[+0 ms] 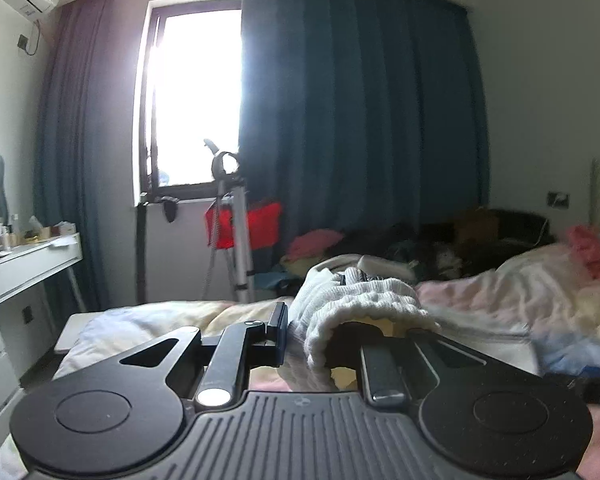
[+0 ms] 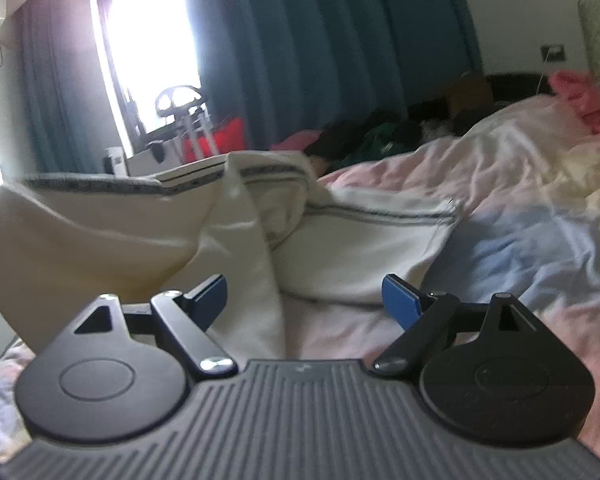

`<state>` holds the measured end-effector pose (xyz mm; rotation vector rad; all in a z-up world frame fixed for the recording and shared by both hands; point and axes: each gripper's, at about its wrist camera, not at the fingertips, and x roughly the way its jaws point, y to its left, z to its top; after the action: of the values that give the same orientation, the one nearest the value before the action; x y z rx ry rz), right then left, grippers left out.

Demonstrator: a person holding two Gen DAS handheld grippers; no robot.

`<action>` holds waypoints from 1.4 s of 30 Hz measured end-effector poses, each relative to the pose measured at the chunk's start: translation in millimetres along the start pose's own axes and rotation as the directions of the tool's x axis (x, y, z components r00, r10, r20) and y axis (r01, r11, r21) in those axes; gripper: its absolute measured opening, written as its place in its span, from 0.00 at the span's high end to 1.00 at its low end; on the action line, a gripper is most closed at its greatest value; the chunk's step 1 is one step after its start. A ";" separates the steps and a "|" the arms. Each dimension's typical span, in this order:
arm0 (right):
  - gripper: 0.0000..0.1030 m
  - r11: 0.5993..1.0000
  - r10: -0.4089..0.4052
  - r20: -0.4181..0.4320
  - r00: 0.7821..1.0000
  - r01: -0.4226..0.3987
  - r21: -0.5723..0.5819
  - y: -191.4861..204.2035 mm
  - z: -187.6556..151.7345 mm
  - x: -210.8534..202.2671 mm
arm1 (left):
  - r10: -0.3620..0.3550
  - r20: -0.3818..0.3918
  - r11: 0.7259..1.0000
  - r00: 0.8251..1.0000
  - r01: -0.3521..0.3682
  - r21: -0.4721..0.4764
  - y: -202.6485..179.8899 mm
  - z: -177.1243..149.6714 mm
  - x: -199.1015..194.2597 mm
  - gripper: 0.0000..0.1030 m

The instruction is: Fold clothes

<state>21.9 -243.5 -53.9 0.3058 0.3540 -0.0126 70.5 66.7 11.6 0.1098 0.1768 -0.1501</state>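
Note:
A cream-white garment with a ribbed knit hem [image 1: 364,304] is bunched between the jaws of my left gripper [image 1: 320,332], which is shut on it and holds it up above the bed. The left fingertip [image 1: 278,320] shows; the cloth drapes over the other one. In the right wrist view the same garment [image 2: 340,248], cream with thin dark stripes, is lifted at the left and rests on the bedding at the right. My right gripper [image 2: 304,300] stands open low over the bed. A hanging fold [image 2: 256,272] runs between its blue pads [image 2: 400,300] without being pressed.
Rumpled pink, white and blue bedding [image 2: 520,216] covers the bed. A pile of dark and pink clothes [image 1: 400,240] lies at its far side below blue curtains [image 1: 360,120]. A tripod [image 1: 236,232] with a red bag stands by the window. A white desk [image 1: 28,260] is at the left.

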 end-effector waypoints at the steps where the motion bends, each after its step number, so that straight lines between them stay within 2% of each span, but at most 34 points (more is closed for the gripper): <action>1: 0.17 1.000 0.011 -0.013 1.000 -0.011 -0.004 2.8 -2.1 2.9 | 0.018 -0.004 1.000 1.000 -0.018 0.009 4.4 -7.3 1.2 0.84; 7: 0.17 0.995 0.078 -0.123 0.989 -0.086 -0.055 23.3 -21.2 27.4 | 0.044 -0.078 0.997 0.996 -0.049 -0.061 36.8 -29.2 24.1 0.84; 10: 0.17 0.987 0.151 -0.196 0.969 -0.159 -0.025 29.5 -29.9 43.3 | 0.058 -0.113 0.993 0.992 -0.069 -0.093 51.4 -39.1 34.7 0.82; 14: 0.16 0.983 0.180 -0.240 0.954 -0.181 0.018 35.9 -40.1 55.7 | 0.071 -0.168 0.990 0.983 -0.091 -0.110 62.1 -54.0 47.7 0.81; 19: 0.16 0.985 0.167 -0.182 0.969 -0.173 -0.014 41.1 -38.5 52.5 | 0.064 -0.200 0.986 0.978 -0.094 -0.140 64.6 -63.9 58.9 0.81; 22: 0.15 0.983 0.175 -0.114 0.978 -0.180 -0.037 41.4 -35.3 46.7 | 0.049 -0.208 0.985 0.977 -0.082 -0.151 64.3 -64.1 63.2 0.83; 26: 0.00 0.979 0.189 -0.039 0.981 -0.191 -0.073 45.5 -32.2 36.2 | 0.035 -0.228 0.983 0.973 -0.075 -0.168 65.3 -64.7 67.0 0.86; 35: 0.00 0.986 0.142 -0.058 0.988 -0.146 -0.079 45.9 -30.6 38.6 | 0.050 -0.300 0.974 0.953 -0.113 -0.196 77.6 -72.8 71.5 0.86; 39: 0.01 0.985 0.126 0.010 0.992 -0.124 -0.118 47.2 -26.0 27.9 | 0.057 -0.306 0.974 0.950 -0.121 -0.192 77.6 -73.1 71.9 0.85; 40: 0.05 0.984 0.125 0.031 0.992 -0.120 -0.128 47.7 -24.4 24.3 | 0.057 -0.307 0.974 0.950 -0.121 -0.192 77.6 -73.1 71.8 0.85; 41: 0.25 0.984 0.124 0.051 0.991 -0.116 -0.139 48.3 -22.8 20.7 | 0.057 -0.307 0.974 0.950 -0.121 -0.191 77.5 -73.0 71.6 0.85; 42: 0.40 0.982 0.113 0.062 0.992 -0.102 -0.160 50.5 -21.2 18.6 | 0.057 -0.307 0.974 0.950 -0.120 -0.190 77.3 -73.0 71.5 0.85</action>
<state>35.4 -188.3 -64.4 0.1675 0.2663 0.1099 140.2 141.6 -65.5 -0.0681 0.4892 -0.0226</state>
